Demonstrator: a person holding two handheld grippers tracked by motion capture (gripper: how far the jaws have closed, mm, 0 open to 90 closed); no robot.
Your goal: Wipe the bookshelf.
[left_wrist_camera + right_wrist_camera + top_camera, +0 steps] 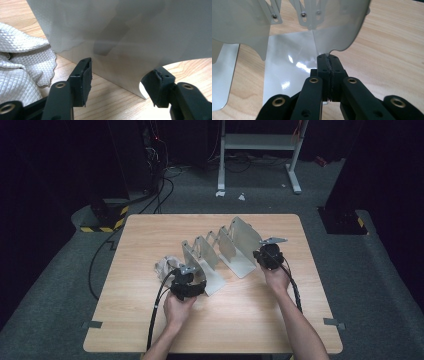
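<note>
The right gripper point(329, 58) pinches the edge of the metal rack's point(220, 252) end plate, while the left gripper's point(122, 80) jaws stand apart around the other end plate without pressing it. The rack runs diagonally across the table point(150, 227), from near left to far right, beside a white cloth point(17, 67). Both forearms reach in from the near edge, hands low behind their grippers.

left gripper point(120, 82): black jaws, brass-ringed screw holes, worn dark pads | right gripper point(329, 62): same black build, brass eyelets | black cables trailing | grey three-cornered plate on top | forearms bare
</note>
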